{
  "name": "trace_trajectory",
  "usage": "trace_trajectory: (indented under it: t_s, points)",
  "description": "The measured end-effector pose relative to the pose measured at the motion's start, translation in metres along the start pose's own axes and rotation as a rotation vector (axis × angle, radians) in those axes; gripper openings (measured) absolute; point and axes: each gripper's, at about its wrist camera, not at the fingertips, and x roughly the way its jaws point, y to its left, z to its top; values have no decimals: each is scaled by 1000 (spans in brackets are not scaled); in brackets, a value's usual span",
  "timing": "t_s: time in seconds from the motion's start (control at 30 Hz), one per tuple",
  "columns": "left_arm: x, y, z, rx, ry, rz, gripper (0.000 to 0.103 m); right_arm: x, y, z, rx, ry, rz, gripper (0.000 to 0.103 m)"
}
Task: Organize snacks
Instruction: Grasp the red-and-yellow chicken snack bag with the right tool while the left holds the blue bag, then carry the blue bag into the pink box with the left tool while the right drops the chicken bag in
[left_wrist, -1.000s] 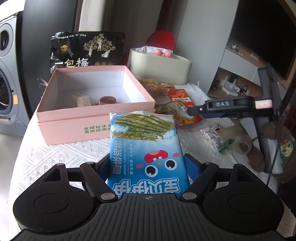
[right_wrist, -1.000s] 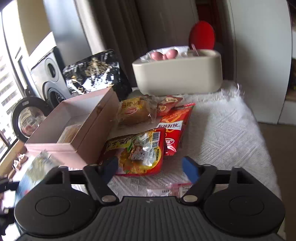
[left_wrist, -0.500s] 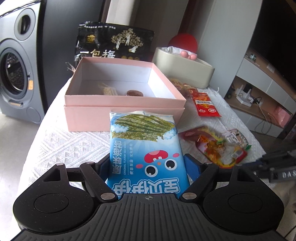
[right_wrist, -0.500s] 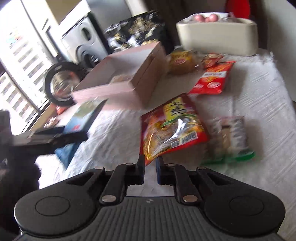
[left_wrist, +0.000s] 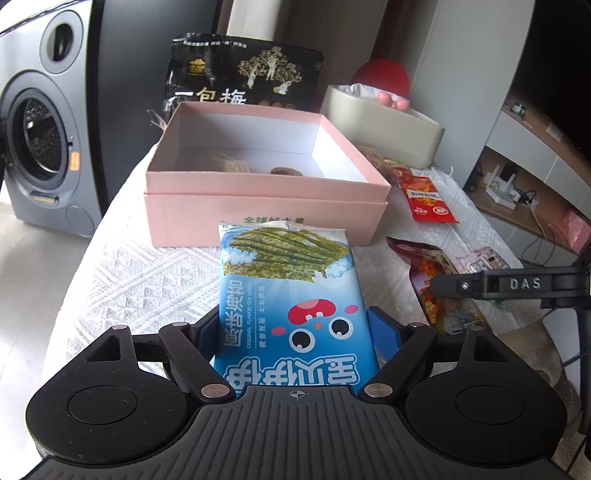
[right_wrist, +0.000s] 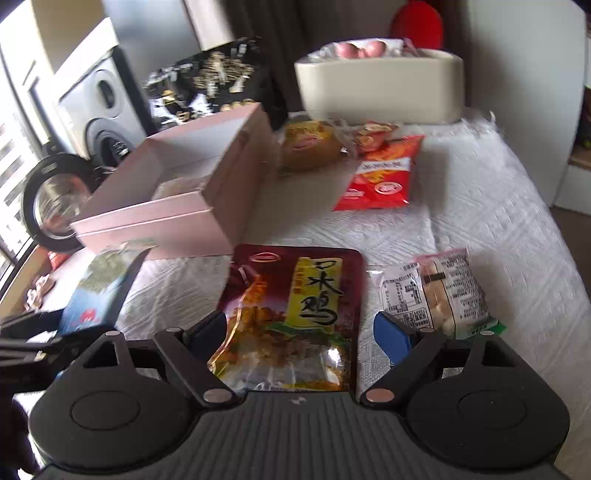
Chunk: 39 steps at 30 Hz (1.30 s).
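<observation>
Seaweed snack packet (left_wrist: 291, 306), blue, fills the near middle of the left wrist view, clamped between the blue pads of the left gripper (left_wrist: 295, 332) and carried clear of the surface (left_wrist: 147, 280). Just beyond its far edge sits the open pink box (left_wrist: 266, 188), with a couple of small items already lying inside. A red sachet (left_wrist: 428, 199) lies right of the box, and the right gripper's black body reaches in from the right edge. The step in hand looks like loading this packet into the box; the next move calls for lifting it over the near wall, then letting go inside.

Right wrist view: the right gripper (right_wrist: 299, 332) has its jaws opening, pads standing apart on either side of a dark red chicken pouch (right_wrist: 295, 314) that rests flat on the surface, not pressed. A pale packet (right_wrist: 439, 291) lies just beside it on the right, while the pink box (right_wrist: 192, 192) is far left. I judge this hand must either close on the pouch or shift to another snack next
</observation>
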Motion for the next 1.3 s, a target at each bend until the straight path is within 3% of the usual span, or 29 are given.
trace_trajectory:
  t_s: [0.1, 0.23, 0.33, 0.5, 0.6, 0.73, 0.93, 1.13, 1.23, 1.3]
  points:
    - [3, -1, -3, -4, 13, 4, 86, 5, 5, 1, 34, -13, -9, 93]
    - [8, -6, -9, 28, 30, 27, 86, 14, 24, -2, -71, -4, -55, 103]
    - [8, -10, -12, 49, 28, 39, 86, 19, 34, -5, -137, -14, -105, 103]
    - [7, -9, -15, 50, 13, 34, 87, 18, 31, -7, -137, -54, -97, 102]
    - [8, -12, -15, 70, 19, 45, 87, 11, 32, -11, -175, -77, -77, 89]
    - [8, -16, -14, 79, 37, 51, 87, -6, 32, -14, -214, -82, -41, 57]
    - [2, -21, -16, 89, 68, 26, 87, -37, 27, -17, -211, -71, 45, 31]
    - [-16, -20, -20, 74, 61, 4, 87, -78, 28, -14, -208, -111, 148, 17]
    - [-25, -18, -22, 61, 50, 4, 87, -93, 29, -14, -209, -129, 190, 2]
    - [-29, -18, -24, 58, 54, -9, 87, -95, 32, -15, -219, -127, 202, 2]
